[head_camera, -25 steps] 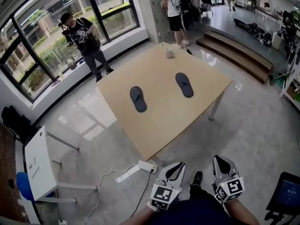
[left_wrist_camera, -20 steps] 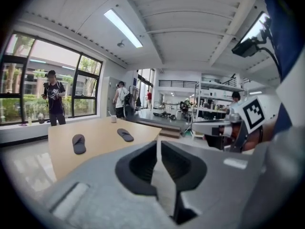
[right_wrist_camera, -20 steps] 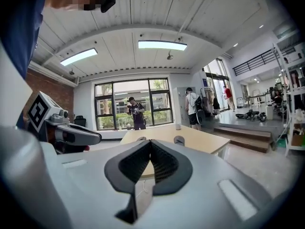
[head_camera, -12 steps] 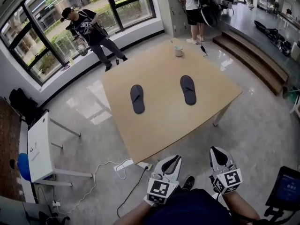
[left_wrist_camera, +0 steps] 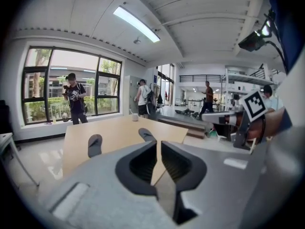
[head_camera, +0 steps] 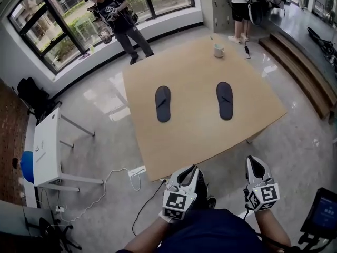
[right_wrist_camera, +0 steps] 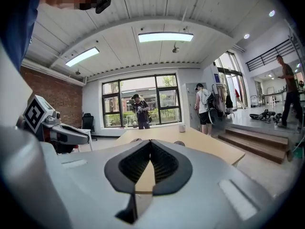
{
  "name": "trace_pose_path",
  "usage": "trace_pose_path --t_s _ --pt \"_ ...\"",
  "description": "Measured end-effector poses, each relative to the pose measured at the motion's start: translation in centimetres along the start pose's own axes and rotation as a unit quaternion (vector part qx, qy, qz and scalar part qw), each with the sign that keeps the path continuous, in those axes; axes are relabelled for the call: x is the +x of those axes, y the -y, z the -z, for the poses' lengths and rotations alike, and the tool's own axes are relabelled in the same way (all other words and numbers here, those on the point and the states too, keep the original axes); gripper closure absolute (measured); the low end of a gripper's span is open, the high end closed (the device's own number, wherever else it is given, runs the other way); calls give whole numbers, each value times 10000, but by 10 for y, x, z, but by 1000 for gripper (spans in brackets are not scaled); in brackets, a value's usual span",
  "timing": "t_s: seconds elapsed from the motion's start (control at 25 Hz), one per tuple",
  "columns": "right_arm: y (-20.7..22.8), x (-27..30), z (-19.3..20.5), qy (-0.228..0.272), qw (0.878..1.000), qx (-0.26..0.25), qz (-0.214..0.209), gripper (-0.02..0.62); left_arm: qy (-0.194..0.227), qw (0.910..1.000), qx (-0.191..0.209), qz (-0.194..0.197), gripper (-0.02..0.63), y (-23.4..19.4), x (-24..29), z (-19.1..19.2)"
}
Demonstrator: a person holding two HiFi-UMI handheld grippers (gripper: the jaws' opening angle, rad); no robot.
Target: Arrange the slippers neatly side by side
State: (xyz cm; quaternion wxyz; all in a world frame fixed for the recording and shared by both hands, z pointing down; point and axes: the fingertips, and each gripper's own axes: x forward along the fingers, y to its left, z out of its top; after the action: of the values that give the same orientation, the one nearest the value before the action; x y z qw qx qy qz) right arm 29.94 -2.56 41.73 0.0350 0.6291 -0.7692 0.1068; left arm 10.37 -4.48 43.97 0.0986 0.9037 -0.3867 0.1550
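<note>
Left slipper (head_camera: 162,103) and right slipper (head_camera: 225,100) lie well apart on the table (head_camera: 200,141), both lengthwise twelve-to-six. Left gripper (head_camera: 190,171) and right gripper (head_camera: 254,163) (jaws closed, empty) sit off its near edge, each with its same-side slipper at eleven o'clock.

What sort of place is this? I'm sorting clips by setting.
Probably an open lab or office workspace: big windows, a stepped platform, and a wooden table holding two slippers.

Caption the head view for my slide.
Left slipper and right slipper lie apart on the table; left gripper and right gripper, both shut, held short of it.
</note>
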Motion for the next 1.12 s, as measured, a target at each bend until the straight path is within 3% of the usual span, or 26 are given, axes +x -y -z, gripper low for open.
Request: trace_pose_path --t_s 0.32,0.56,0.68,0.84,1.12 --pt "33 70 -4 -383 9990 -239 -9 584 -60 9997 -123 -195 575 -65 69 1" --pt "59 140 -8 -814 9959 -380 47 583 -199 9985 194 -481 550 -131 114 -5" --pt "68 177 -1 -1089 9924 -549 -145 498 -447 9970 304 -554 519 -170 132 4" --pt "84 216 12 -1510 9849 -761 -368 451 -872 9923 713 -521 482 -212 150 14" --pt "117 280 41 -2019 9710 -1000 -796 446 -1392 9812 1107 -747 482 -288 176 23"
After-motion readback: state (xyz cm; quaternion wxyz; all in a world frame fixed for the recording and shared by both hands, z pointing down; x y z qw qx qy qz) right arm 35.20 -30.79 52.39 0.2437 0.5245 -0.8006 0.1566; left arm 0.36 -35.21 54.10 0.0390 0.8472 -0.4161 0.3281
